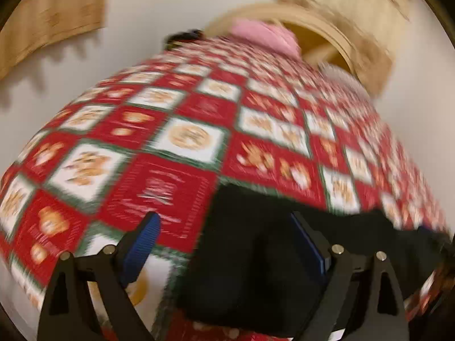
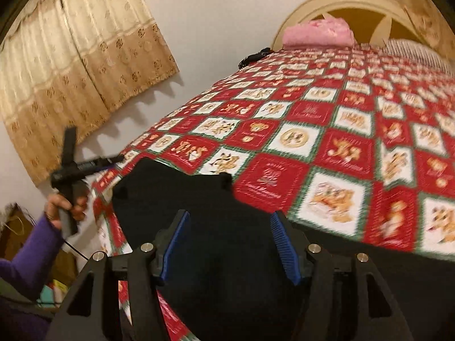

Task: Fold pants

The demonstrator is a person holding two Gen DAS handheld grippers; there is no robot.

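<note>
The black pants (image 2: pixel 216 227) lie bunched at the near edge of the bed (image 2: pixel 341 142), on its patchwork cover; the left gripper (image 1: pixel 224 233) hangs spread wide, empty, at their edge; the right gripper (image 2: pixel 227 236) is also spread, nothing pinched, above them; a one-layer grab would likely drag the heap crooked, or slide it off the edge.

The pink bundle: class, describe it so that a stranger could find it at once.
Start at the bed's red and white checked cover and follow it to the arched headboard. There lies the pink bundle, the only plain, soft pink thing on the patterned cover.
</note>
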